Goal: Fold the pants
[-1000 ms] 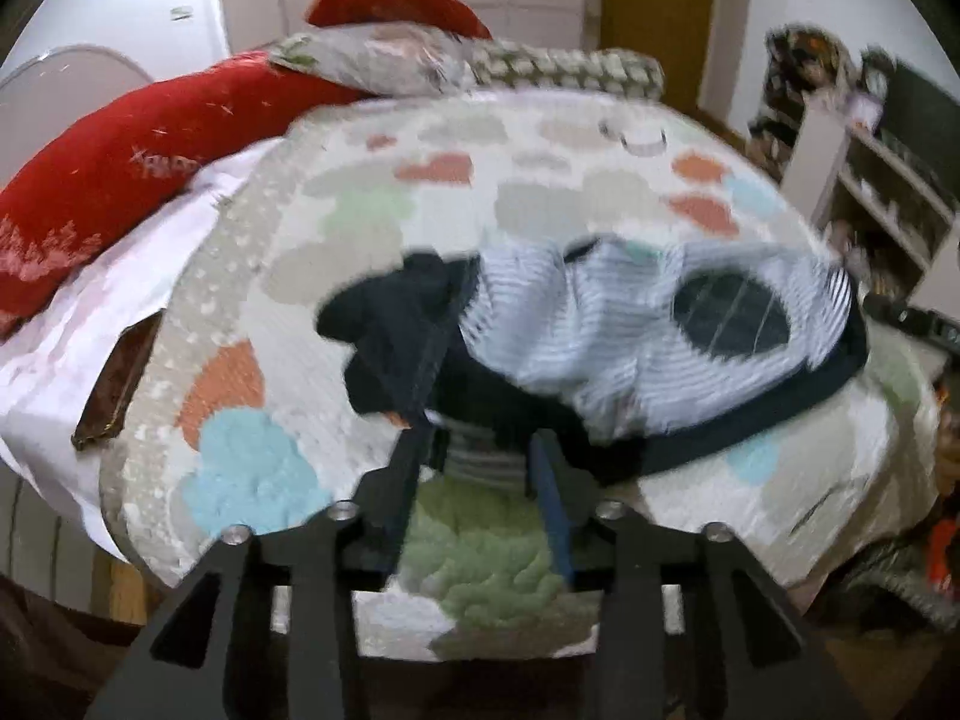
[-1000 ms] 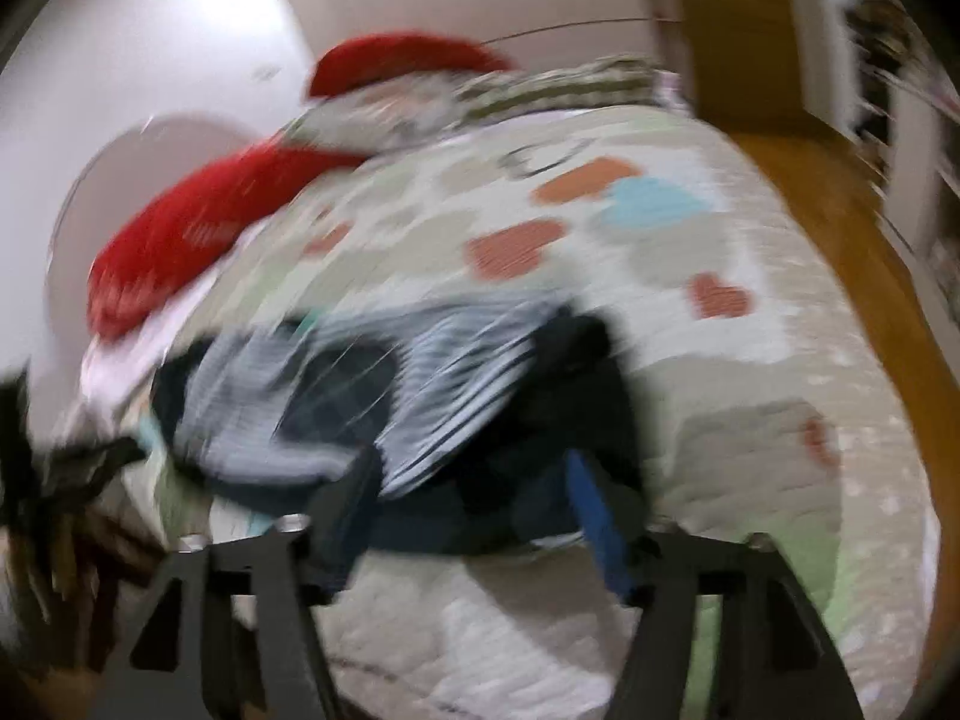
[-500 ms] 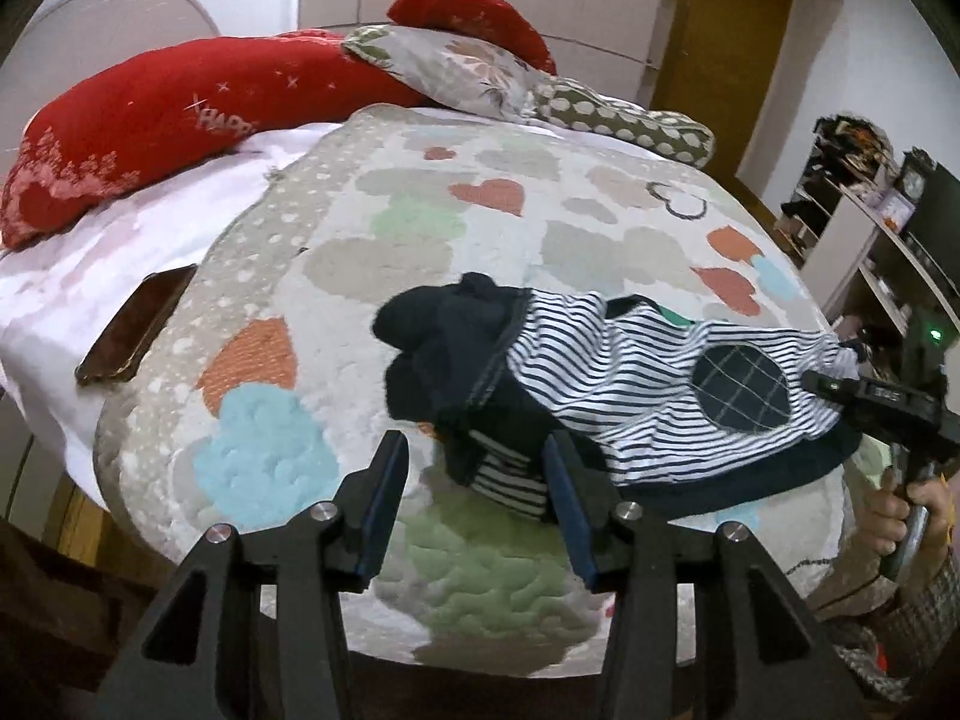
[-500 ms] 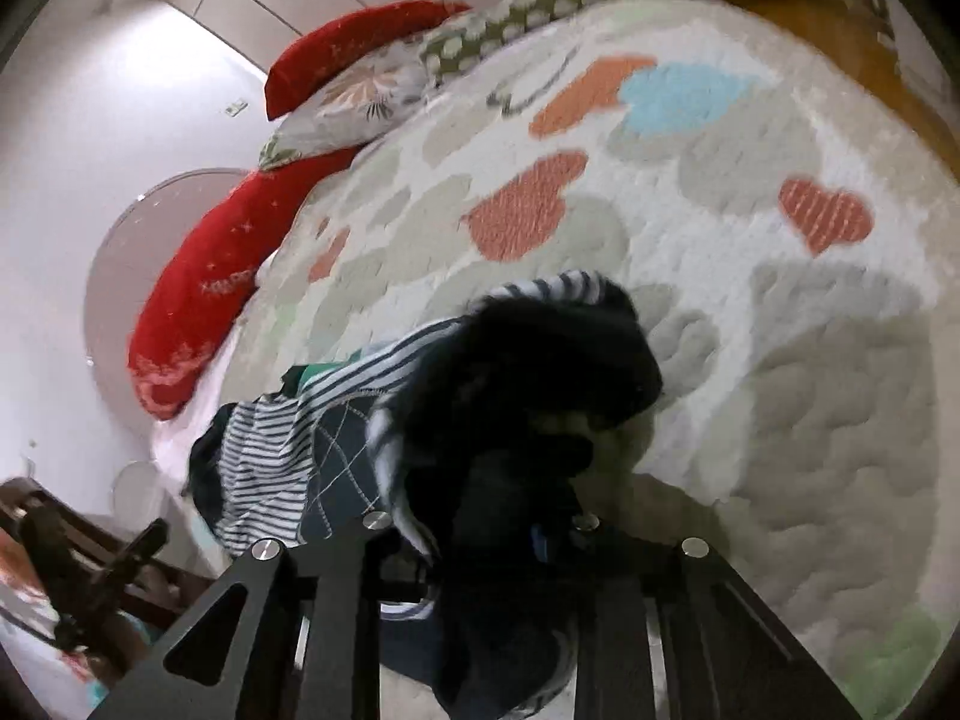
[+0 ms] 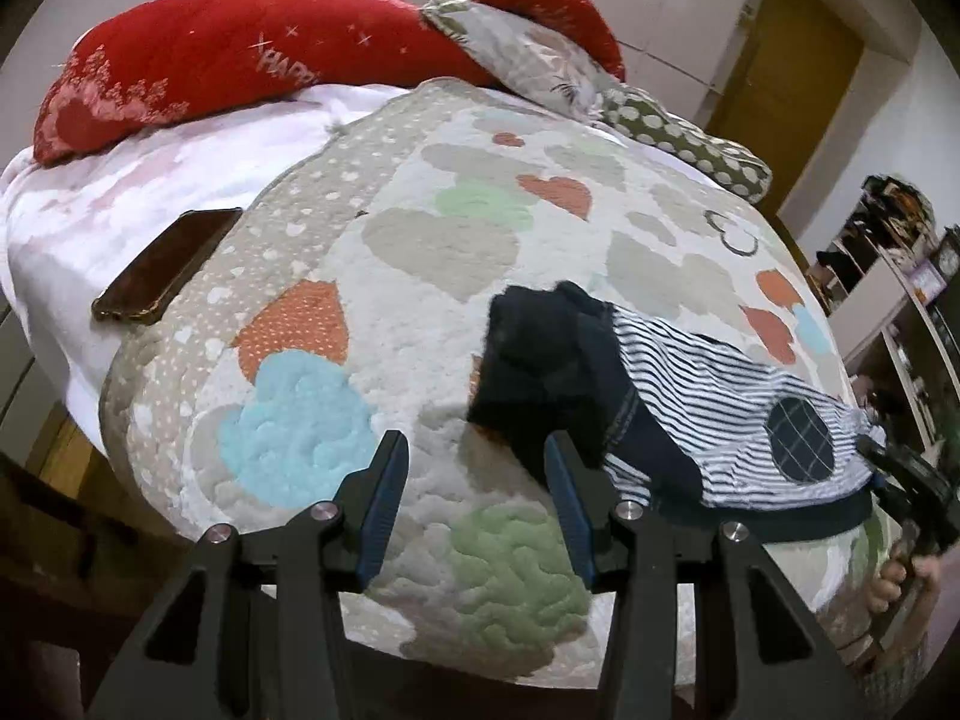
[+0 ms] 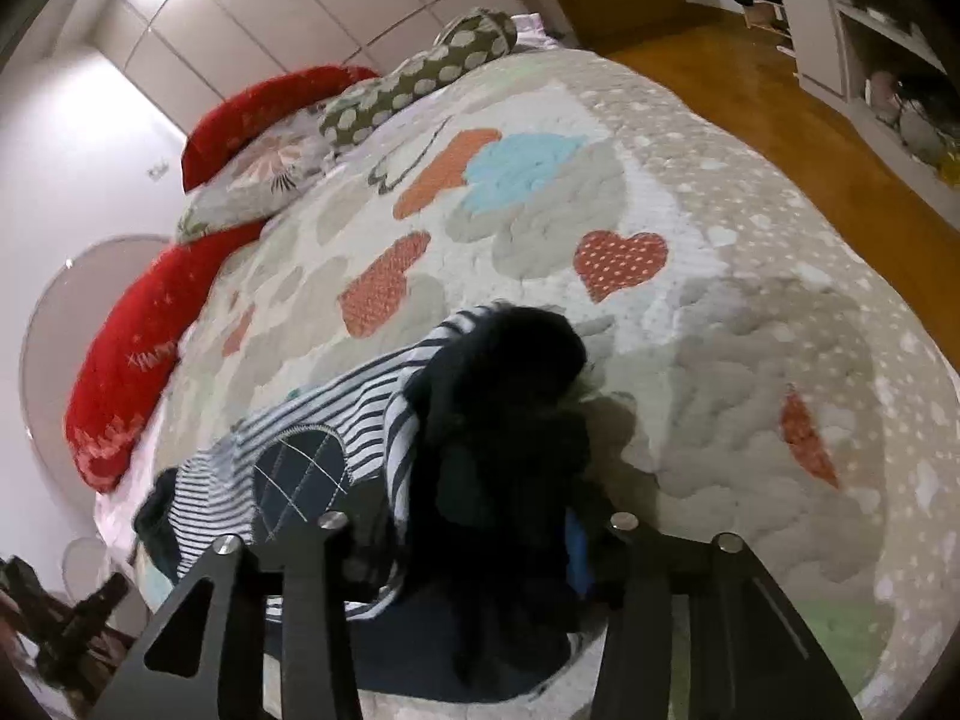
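The pants (image 5: 690, 396) are small, navy with white stripes and a dark checked knee patch, and lie bunched on the heart-patterned quilt (image 5: 420, 252). My left gripper (image 5: 474, 486) is open and empty, its blue-padded fingers just left of the pants' dark bunched end. In the right wrist view the pants (image 6: 336, 438) fill the lower middle. My right gripper (image 6: 480, 546) has dark pants cloth bunched between its fingers, which hides the pads. The right gripper also shows in the left wrist view (image 5: 906, 480) at the pants' far end.
A phone (image 5: 168, 264) lies on the white sheet at the quilt's left edge. Red pillows (image 5: 240, 66) and a dotted cushion (image 5: 684, 144) lie at the head of the bed. Shelving (image 5: 900, 300) and a wooden floor (image 6: 780, 90) are on the right.
My left gripper has let go of the pants' end, opened wider and drawn back to the left. My right gripper has stayed on the other end, with cloth bunched in it.
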`<state>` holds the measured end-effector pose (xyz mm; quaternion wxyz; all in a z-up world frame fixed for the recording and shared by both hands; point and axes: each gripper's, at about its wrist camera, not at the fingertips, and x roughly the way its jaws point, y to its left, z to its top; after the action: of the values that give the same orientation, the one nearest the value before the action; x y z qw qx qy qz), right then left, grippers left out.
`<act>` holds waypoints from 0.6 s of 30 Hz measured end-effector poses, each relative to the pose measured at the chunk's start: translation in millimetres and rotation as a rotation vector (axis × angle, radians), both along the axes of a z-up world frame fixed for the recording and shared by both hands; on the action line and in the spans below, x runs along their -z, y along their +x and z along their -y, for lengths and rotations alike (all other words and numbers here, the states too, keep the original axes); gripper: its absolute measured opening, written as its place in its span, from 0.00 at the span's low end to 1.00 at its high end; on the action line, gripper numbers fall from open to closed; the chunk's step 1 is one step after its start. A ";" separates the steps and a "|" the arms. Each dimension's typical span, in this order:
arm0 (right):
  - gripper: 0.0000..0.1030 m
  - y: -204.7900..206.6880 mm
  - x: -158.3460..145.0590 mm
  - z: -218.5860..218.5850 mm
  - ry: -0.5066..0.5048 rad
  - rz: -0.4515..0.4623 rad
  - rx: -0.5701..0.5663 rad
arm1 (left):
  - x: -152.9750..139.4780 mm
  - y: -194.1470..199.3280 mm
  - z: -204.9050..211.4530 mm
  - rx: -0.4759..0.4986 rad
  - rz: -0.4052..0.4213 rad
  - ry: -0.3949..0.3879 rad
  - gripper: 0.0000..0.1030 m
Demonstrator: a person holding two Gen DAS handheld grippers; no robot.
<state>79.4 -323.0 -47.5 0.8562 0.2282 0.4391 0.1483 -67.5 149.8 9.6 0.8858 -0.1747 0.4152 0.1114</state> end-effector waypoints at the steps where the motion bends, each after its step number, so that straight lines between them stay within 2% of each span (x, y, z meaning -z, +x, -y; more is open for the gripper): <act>1: 0.51 -2.7 -4.2 4.4 -0.002 0.010 0.015 | -0.9 2.3 -1.6 -0.008 -0.003 0.000 0.45; 4: 0.52 -18.0 -28.1 10.7 -0.044 0.098 0.058 | -6.0 14.1 -2.2 -0.020 -0.006 -0.002 0.45; 8: 0.52 -27.5 -54.7 3.0 -0.061 0.200 0.050 | -13.5 39.5 13.0 0.027 0.015 0.017 0.45; 10: 0.52 -33.7 -63.9 -5.9 -0.094 0.240 0.054 | -9.4 52.6 18.1 0.048 0.011 0.020 0.51; 12: 0.52 -36.6 -67.3 -15.7 -0.102 0.268 0.020 | 6.2 68.0 19.9 0.040 -0.055 0.015 0.52; 15: 0.52 -35.1 -62.1 -18.8 -0.128 0.252 0.022 | 37.9 78.2 21.2 0.012 -0.198 0.021 0.52; 17: 0.52 -32.5 -56.6 -10.3 -0.137 0.224 0.070 | 56.2 71.7 18.1 -0.002 -0.233 -0.016 0.53; 18: 0.52 -31.3 -52.0 1.0 -0.144 0.199 0.118 | 57.7 67.0 16.2 -0.007 -0.219 -0.032 0.53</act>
<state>48.1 -324.0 4.5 0.9169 0.1761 0.3474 0.0876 -0.6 133.6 -48.1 0.8317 -0.1771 0.5108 0.1263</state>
